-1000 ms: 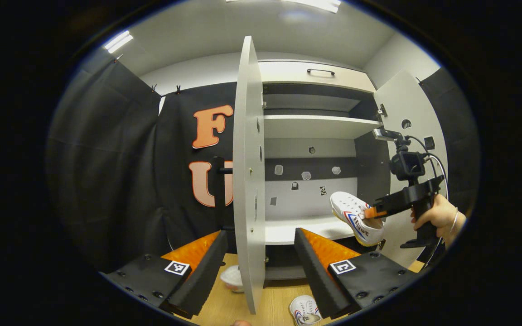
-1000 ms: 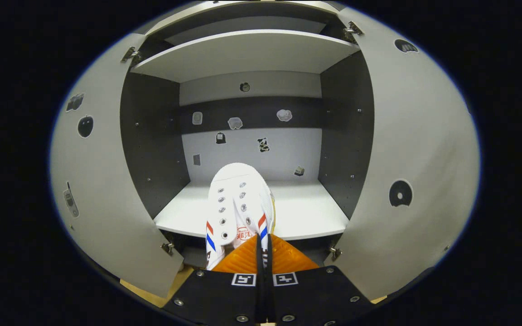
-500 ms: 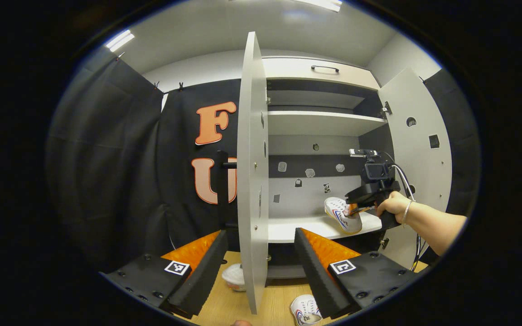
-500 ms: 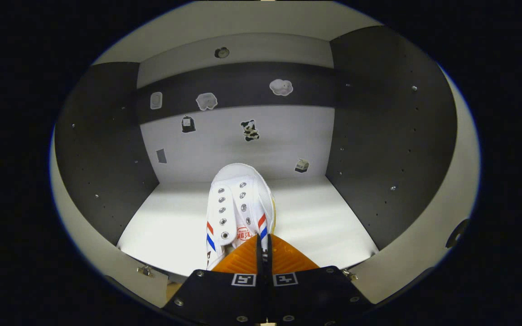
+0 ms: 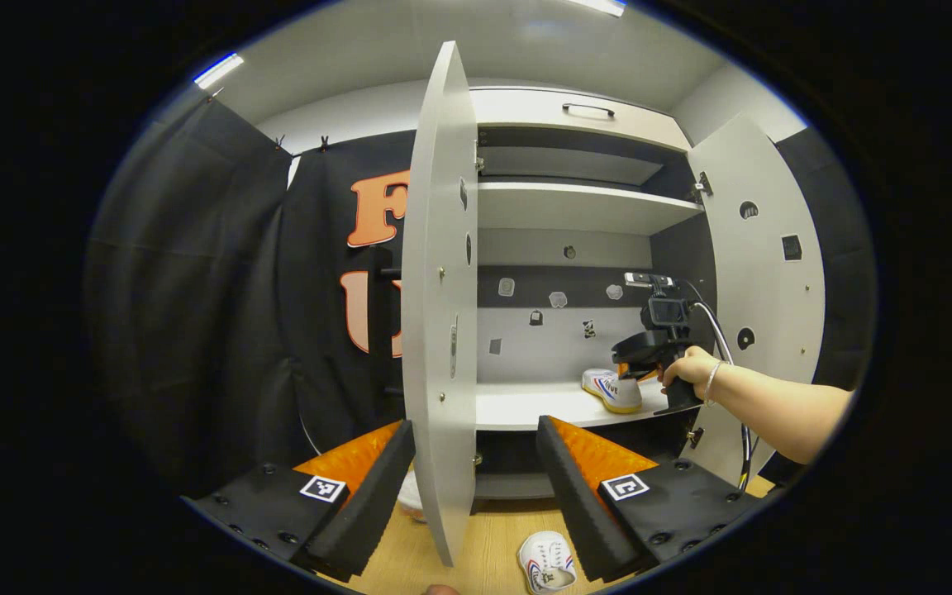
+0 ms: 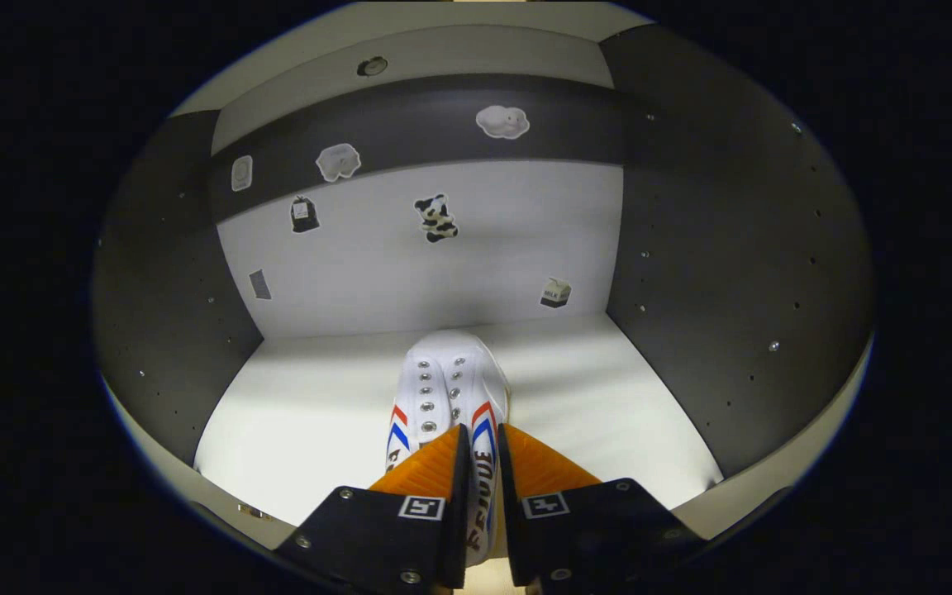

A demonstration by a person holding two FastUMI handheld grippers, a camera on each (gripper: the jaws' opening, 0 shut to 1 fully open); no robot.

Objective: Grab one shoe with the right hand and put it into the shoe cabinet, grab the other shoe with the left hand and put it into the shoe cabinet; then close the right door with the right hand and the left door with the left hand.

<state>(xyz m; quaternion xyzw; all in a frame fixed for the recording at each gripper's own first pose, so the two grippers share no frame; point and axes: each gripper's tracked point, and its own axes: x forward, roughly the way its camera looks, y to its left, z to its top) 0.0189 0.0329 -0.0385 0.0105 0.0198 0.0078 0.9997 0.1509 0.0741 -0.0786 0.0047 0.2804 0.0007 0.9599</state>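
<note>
The right gripper (image 6: pixel 480 463) reaches into the shoe cabinet (image 5: pixel 575 207) with its fingers close together, clamping the side wall of the first shoe (image 6: pixel 449 392) near the heel. This grip keeps the toe pointing at the back wall. In the left gripper view the shoe (image 5: pixel 611 390) appears to rest on the lower shelf (image 5: pixel 525 406), toward its right side, which leaves room beside it for the second shoe.

The left gripper (image 5: pixel 476 487) hangs outside, wide open and holding nothing, just in front of the edge of the left door (image 5: pixel 440 314). The second shoe (image 5: pixel 546 562) lies on the wooden floor (image 5: pixel 492 545) below it, within easy reach. Both the left door and the right door (image 5: pixel 761 281) stand fully open, so the shelf is accessible.
</note>
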